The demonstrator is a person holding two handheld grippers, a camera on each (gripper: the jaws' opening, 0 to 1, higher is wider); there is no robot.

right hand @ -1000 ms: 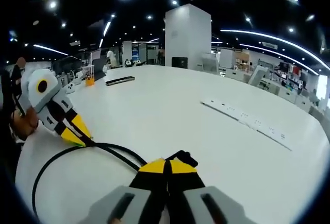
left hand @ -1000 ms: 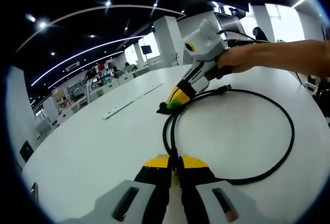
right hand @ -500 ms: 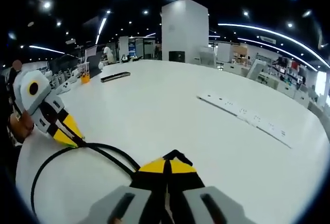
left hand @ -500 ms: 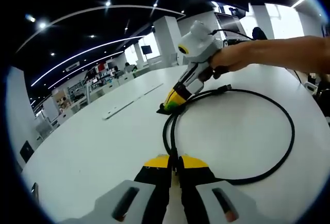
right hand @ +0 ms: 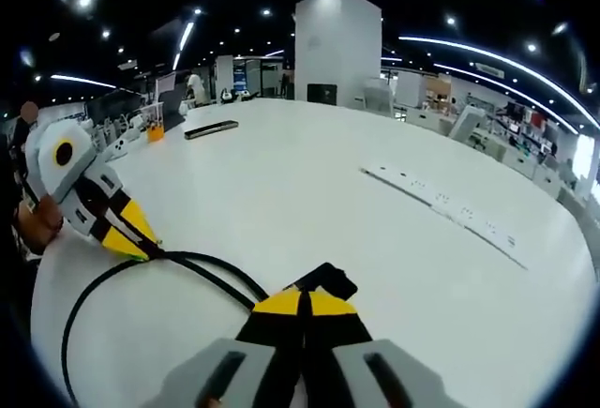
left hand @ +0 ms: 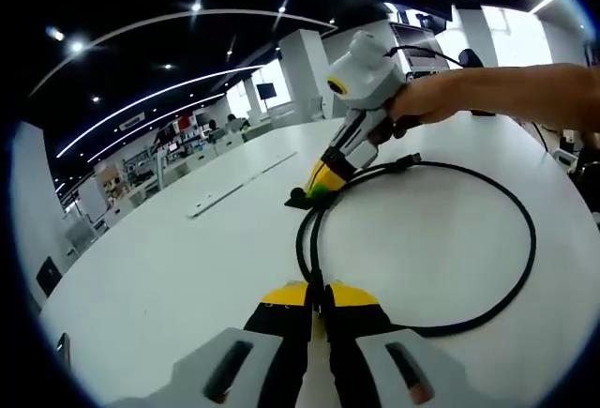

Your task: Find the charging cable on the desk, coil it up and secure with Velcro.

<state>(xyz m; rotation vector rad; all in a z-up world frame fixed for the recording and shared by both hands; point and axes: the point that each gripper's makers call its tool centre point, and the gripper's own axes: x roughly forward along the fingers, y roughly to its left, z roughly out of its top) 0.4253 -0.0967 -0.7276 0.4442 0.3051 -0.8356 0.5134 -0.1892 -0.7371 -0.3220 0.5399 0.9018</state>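
Observation:
A black charging cable (left hand: 527,239) lies in one wide loop on the white desk (left hand: 169,267). My left gripper (left hand: 317,288) is shut on the two cable strands where they run side by side. Farther along, my right gripper (left hand: 321,183), held by a hand, is shut on the same strands next to a black Velcro tab (left hand: 298,200). In the right gripper view the tab (right hand: 328,279) sticks out just past my right gripper (right hand: 302,295). There the cable (right hand: 206,258) runs left to my left gripper (right hand: 141,244).
A long white power strip (left hand: 239,186) lies on the desk beyond the cable, also seen in the right gripper view (right hand: 441,209). A flat black object (right hand: 211,129) and an orange item (right hand: 155,131) sit at the far edge. A person's forearm (left hand: 506,94) reaches in from the right.
My right gripper tilted slightly and came back, staying shut at the same place on the cable. The loop and my left gripper have not moved.

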